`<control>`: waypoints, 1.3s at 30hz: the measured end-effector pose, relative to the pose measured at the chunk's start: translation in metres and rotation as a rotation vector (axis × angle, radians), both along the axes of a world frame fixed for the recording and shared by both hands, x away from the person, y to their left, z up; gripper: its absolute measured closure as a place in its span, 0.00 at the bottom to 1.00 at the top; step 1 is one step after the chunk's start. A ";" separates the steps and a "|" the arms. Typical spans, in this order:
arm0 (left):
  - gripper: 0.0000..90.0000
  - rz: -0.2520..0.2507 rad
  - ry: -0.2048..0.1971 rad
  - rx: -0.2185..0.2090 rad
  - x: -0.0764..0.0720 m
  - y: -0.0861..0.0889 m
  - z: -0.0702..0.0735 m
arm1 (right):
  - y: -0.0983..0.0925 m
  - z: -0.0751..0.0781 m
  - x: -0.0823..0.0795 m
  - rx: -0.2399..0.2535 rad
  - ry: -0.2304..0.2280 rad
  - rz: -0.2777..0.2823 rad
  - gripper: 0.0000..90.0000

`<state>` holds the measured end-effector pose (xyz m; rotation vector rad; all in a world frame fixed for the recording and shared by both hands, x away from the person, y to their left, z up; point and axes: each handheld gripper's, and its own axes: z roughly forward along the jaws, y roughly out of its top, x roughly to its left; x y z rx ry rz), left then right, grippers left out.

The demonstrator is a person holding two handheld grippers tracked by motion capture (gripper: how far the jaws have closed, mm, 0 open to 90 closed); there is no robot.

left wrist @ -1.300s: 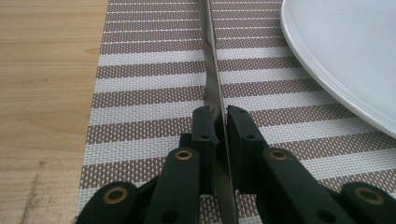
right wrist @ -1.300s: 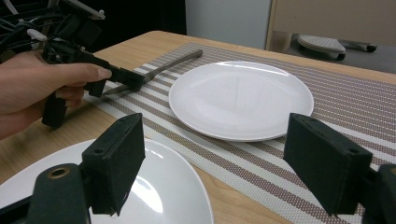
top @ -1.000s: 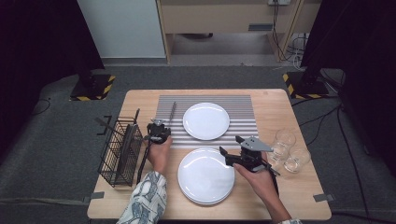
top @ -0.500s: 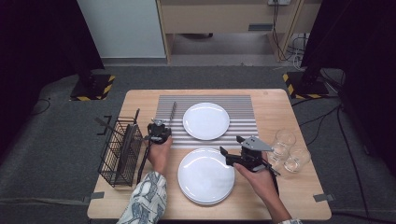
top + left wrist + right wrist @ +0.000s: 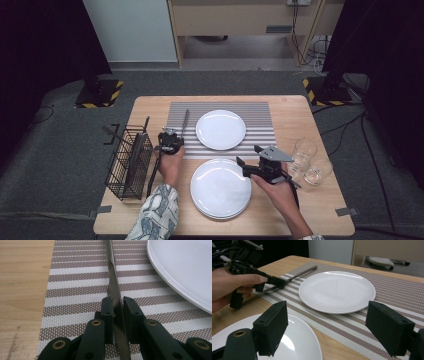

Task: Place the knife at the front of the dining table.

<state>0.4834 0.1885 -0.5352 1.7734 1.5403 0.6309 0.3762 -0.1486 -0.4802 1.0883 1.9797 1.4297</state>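
Left gripper jaws just eased open slightly around the knife on the placemat, pads barely clear. Right gripper hangs wide open and empty, unmoved. Plates and hands unchanged.

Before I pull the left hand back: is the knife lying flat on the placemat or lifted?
Flat: the knife lies along the placemat. The left gripper straddles it, jaws just opening.

white plates, brown-white striped mat, black basket

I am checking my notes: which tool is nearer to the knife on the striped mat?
Left. The left tool has its jaws on either side of the knife, slightly apart and just opening. The right tool hovers by the near plate, across the mat.
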 end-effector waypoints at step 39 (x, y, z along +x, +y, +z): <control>0.74 -0.030 0.000 -0.016 -0.001 -0.002 0.000 | 0.002 -0.002 0.000 -0.008 0.013 0.002 0.20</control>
